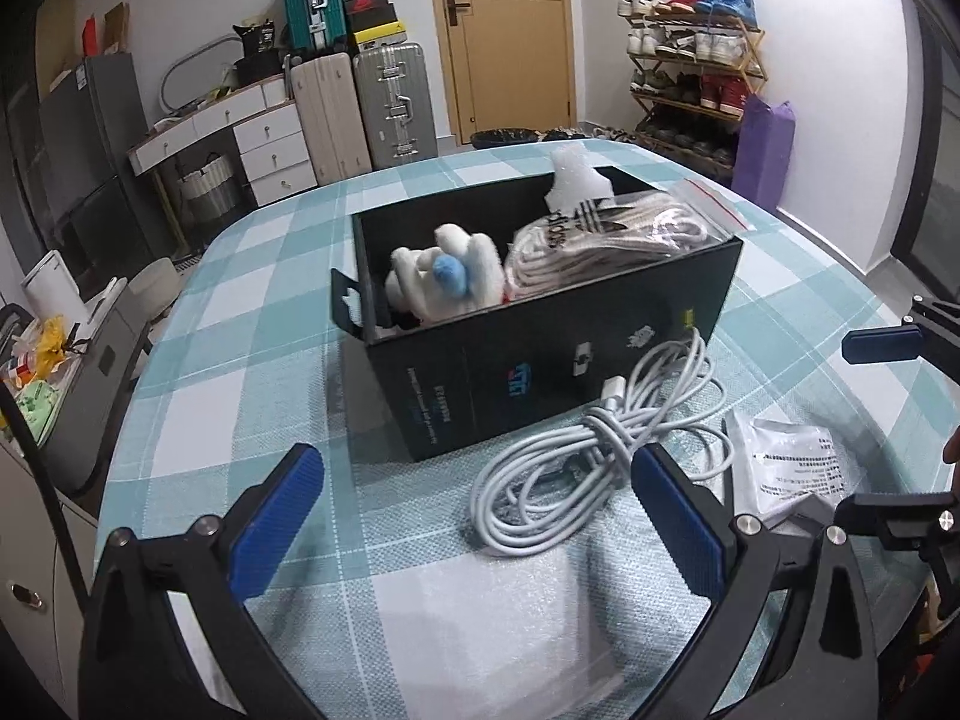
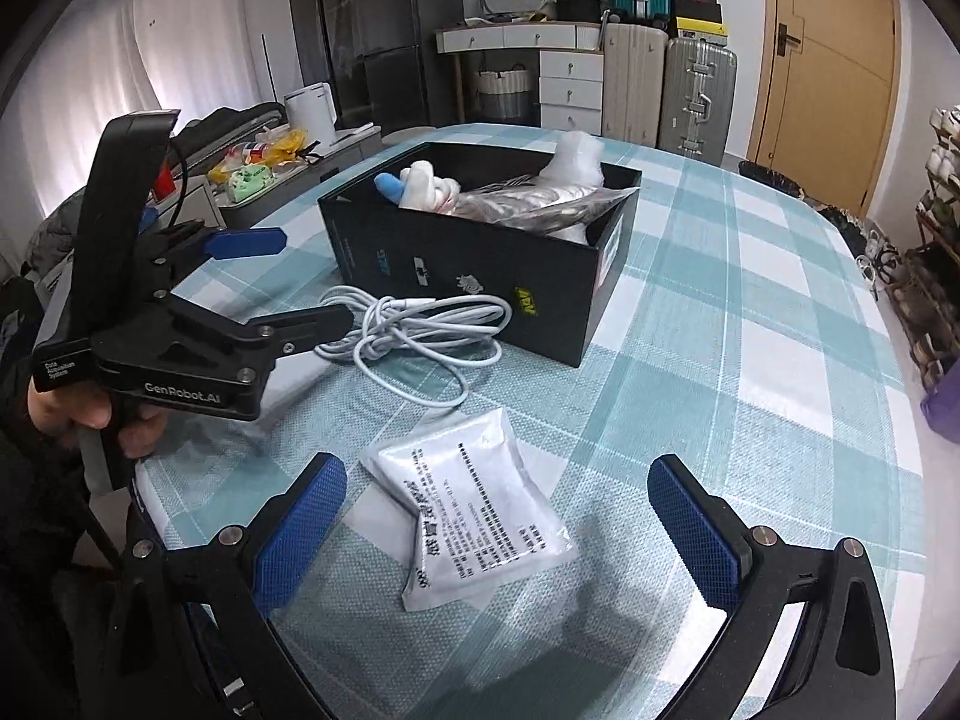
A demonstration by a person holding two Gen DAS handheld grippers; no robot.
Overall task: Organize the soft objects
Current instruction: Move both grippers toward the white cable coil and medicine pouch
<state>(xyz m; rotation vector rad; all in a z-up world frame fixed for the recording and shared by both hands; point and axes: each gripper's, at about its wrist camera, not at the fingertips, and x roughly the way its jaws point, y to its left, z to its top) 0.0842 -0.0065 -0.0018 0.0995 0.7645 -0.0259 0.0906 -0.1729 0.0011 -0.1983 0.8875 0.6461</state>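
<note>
Both tongs stood spread wide, nothing between their blue pads. Left gripper (image 1: pixel 477 516) hung low over the table (image 1: pixel 252 300), its far finger tip close beside the coiled white cable (image 1: pixel 606 450); whether pad touched cable could not be told. Right gripper (image 2: pixel 495 531) hovered above the white printed packet (image 2: pixel 474 510), which lay flat on the checked cloth, framed between the two pads but apart from both.

Black box (image 1: pixel 540 360) sat open-topped near the table's middle. Inside: a white plush toy (image 1: pixel 447 273) with a blue ball at its front, at the left end; next to it a clear zip bag of white socks (image 1: pixel 606 234) (striped, with a three-stripe logo), its red-edged mouth overhanging the right rim; a white foam piece (image 1: pixel 576 171) stuck up behind the bag.

Cable lay on the cloth just against the box's near wall, loosely bundled, one plug end on top. Packet lay near the cable, on the side away from the box, not touching the box.

From the right wrist view, the left gripper appeared side-on, a hand (image 2: pixel 90 414) wrapped round its handle.
</note>
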